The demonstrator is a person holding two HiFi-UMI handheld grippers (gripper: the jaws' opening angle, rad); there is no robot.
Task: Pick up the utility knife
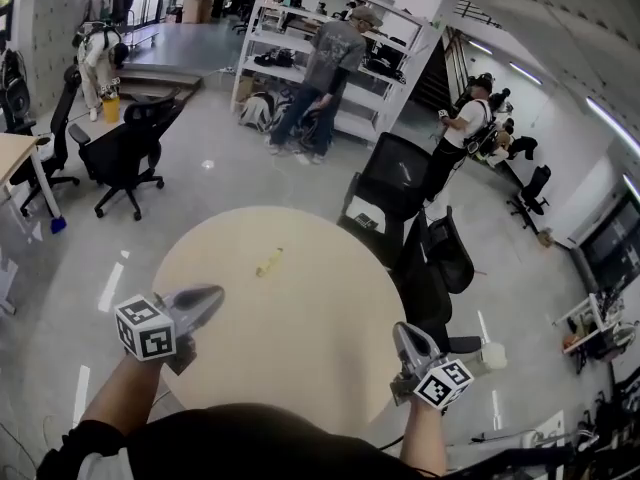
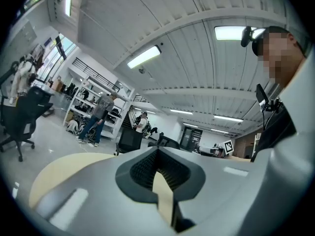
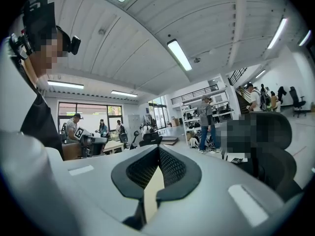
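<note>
Lower centre of the head view: round pale surface (image 1: 300,358). Flanking its near edge, lower left and lower right: left hand-held gripper (image 1: 215,293), right hand-held gripper (image 1: 400,330), jaws together, empty, likely poised before any reach. Mid-frame, well apart from both: yellow utility knife (image 1: 269,262), flat, untouched.

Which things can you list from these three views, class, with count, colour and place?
Table: one, beige, round, centre of head view.
Utility knife: one, yellow, lying on the table, towards its far side.
Office chairs: several, black, right of the table and far left.
Shelving: one unit, white, across the room, people beside it.
Left gripper: one, grey, shut, empty, over the table's left part.
Right gripper: one, grey, shut, empty, by the table's right edge.
</note>
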